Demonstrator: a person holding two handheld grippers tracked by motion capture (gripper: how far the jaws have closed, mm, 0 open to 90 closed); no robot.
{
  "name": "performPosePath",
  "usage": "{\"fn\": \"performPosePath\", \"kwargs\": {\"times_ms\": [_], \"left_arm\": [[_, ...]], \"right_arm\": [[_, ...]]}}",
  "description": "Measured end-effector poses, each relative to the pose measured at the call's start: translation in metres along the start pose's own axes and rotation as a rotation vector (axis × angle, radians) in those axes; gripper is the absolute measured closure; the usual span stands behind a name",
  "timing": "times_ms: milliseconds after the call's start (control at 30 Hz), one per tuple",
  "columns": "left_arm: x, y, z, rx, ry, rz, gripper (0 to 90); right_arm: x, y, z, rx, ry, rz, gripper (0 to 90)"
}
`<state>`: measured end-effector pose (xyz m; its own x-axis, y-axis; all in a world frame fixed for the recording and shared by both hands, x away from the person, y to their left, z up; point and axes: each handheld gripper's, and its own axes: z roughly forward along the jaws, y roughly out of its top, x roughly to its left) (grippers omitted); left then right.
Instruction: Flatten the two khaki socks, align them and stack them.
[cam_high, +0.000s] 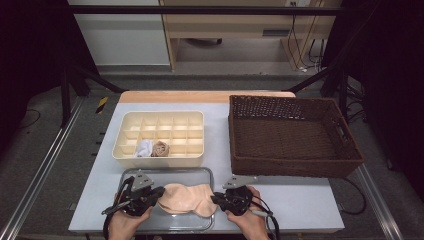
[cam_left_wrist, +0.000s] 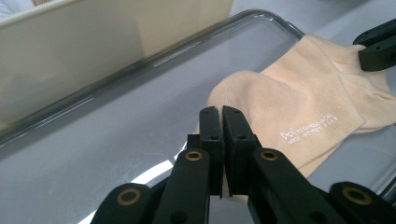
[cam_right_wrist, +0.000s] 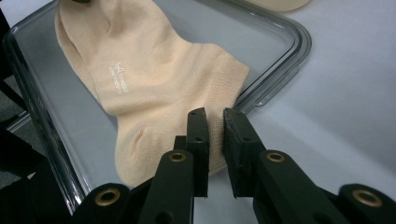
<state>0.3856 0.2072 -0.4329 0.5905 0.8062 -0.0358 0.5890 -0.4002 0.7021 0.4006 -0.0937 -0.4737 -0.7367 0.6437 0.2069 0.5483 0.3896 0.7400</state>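
Grey counter under a clear tray (cam_high: 202, 174) bears a peach sock (cam_high: 186, 198) stretched flat inside that tray, the left gripper (cam_high: 159, 192) with fingers clamped on its toe and the right gripper (cam_high: 216, 198) with fingers slightly parted at its cuff, likely readying a fold.

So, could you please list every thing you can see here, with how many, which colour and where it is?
sock: 1, peach, flat on the tray
tray: 1, clear, near table edge
organizer box: 1, cream, behind the tray
rolled socks: 2, white and brown, front compartments of the box
basket: 1, dark brown wicker, right of the box
table: 1, pale grey
left gripper: 1, black, shut at sock's end
right gripper: 1, black, slightly open over sock's other end
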Motion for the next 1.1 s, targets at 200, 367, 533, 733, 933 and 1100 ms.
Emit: {"fn": "performPosePath", "kwargs": {"times_ms": [200,367,533,733,933,1100], "left_arm": [[-0.001,-0.004,-0.004,0.023,0.026,0.004,87.2],[0.002,-0.007,-0.001,0.015,0.070,0.001,73.2],[0.010,-0.012,0.005,0.047,0.048,-0.047,64.5],[0.011,-0.015,0.009,0.082,0.017,-0.050,79.0],[0.011,-0.015,0.011,0.099,0.015,-0.039,84.9],[0.012,-0.015,0.011,0.092,0.019,-0.037,85.3]], "right_arm": [[0.000,0.001,-0.001,-0.011,0.003,0.000,81.3],[0.000,0.001,-0.001,-0.018,-0.007,0.002,74.7],[-0.002,-0.002,-0.006,-0.057,-0.037,0.041,62.4],[-0.003,-0.008,0.003,-0.035,-0.038,0.058,57.3],[0.000,-0.011,0.009,-0.043,0.026,0.111,67.8],[0.000,-0.010,0.007,-0.043,0.047,0.121,80.5]]}}
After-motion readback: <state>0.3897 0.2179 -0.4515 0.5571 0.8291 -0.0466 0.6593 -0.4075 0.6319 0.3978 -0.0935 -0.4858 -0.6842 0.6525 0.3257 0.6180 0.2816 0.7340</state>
